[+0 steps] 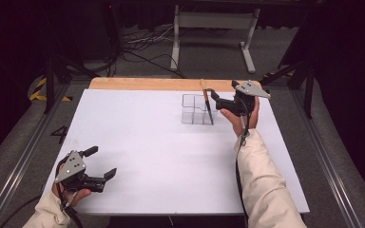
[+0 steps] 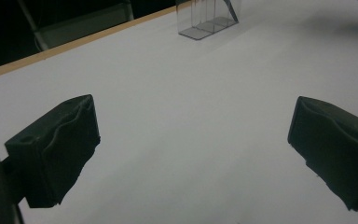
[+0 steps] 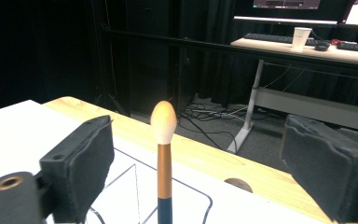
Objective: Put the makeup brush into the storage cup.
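Right gripper view shows a makeup brush (image 3: 163,154) with a rounded pale tip, copper ferrule and dark handle, standing in my clear plastic organizer (image 1: 196,109) near the smooth white bench's (image 1: 161,156) wooden far edge. My right tongs (image 3: 196,163) stand apart around it, untouching; my left tongs (image 2: 191,154) gape wide.

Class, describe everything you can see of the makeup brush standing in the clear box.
The makeup brush stands almost upright, leaning slightly, with its lower end inside a compartment of the clear box near the table's far edge. It has a rounded, pale peach bristle tip on top, a copper-coloured metal collar below and a dark handle. The right hand-held gripper stands open around it, pads clear of it.
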The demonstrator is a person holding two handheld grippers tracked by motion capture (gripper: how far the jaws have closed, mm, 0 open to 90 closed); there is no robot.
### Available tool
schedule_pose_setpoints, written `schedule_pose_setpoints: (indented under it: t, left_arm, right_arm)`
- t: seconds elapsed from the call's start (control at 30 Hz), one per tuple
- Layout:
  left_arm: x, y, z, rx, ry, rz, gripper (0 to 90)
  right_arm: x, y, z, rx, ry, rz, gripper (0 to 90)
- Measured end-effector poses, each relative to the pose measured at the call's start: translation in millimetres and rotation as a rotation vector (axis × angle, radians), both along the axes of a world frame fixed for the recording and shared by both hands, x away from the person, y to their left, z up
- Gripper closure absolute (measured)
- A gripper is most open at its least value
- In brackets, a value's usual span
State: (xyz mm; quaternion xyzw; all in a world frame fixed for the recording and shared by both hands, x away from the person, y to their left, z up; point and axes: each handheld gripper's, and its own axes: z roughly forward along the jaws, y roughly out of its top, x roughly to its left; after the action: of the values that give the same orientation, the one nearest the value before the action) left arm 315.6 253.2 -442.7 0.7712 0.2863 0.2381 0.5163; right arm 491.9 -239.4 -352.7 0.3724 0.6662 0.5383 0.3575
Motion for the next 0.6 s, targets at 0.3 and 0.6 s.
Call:
schedule_pose_setpoints:
  t: [0.3,0.6]
  left_arm:
    - [-0.3,-0.8,0.0,0.004,-0.001,0.006,2.7]
    - [-0.4,-0.7,0.1,0.008,-0.002,0.01,2.7]
  right_arm:
    - [-8.0,-1.0,1.3,-0.026,0.013,0.021,7.0]
    - [-16.4,-1.4,4.3,-0.046,0.013,0.029,7.8]
